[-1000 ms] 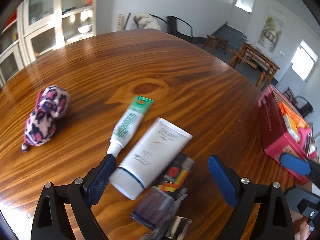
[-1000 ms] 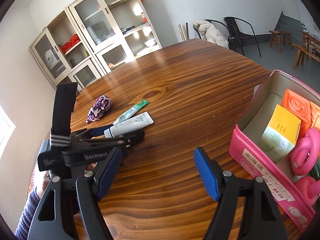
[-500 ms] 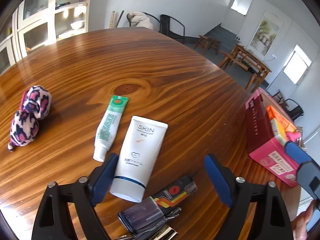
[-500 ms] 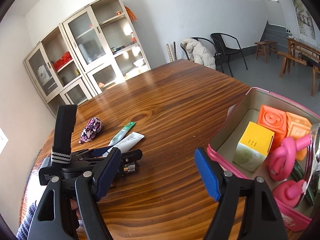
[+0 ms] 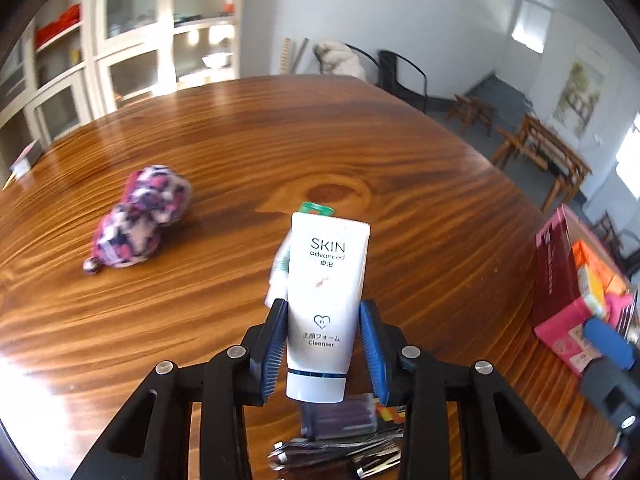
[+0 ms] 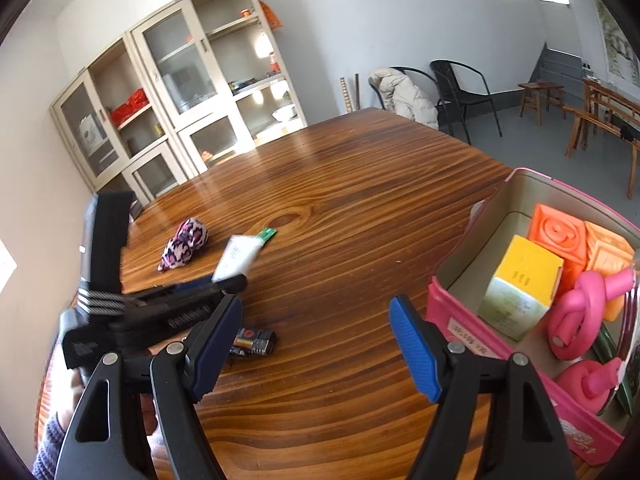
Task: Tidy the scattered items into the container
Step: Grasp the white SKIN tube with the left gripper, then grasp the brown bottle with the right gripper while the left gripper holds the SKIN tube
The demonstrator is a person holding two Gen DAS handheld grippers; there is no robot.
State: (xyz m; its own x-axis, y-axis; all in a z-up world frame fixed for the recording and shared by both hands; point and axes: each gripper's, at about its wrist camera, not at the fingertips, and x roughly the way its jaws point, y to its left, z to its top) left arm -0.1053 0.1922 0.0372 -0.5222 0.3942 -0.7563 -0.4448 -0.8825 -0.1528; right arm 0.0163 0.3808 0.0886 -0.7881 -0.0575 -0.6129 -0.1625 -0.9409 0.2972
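Observation:
My left gripper [image 5: 323,305] is closing its jaws on a white "SKIN advanced" cleanser tube [image 5: 328,272], and both blue pads press its lower half. The tube [image 6: 238,258] stands tilted up off the wooden table [image 5: 420,168]. A green-and-white tube [image 5: 318,209] lies just behind it, mostly hidden. A pink leopard-print pouch [image 5: 140,216] lies to the left. The pink box [image 6: 452,308] stands at the right with orange blocks, a yellow carton [image 6: 524,280] and pink knotted toys inside. My right gripper [image 6: 314,308] hovers open beside the box, nothing between its fingers.
Dark small packets with a red-orange mark [image 6: 252,340] lie on the table under my left gripper [image 6: 216,282]. A person's sleeve [image 6: 50,440] shows at the lower left. Glass-door cabinets [image 6: 180,92] and chairs [image 6: 460,88] stand beyond the table's far edge.
My left gripper's jaws have closed from wide apart onto the white cleanser tube and raised it off the table. The right gripper has stayed beside the pink box.

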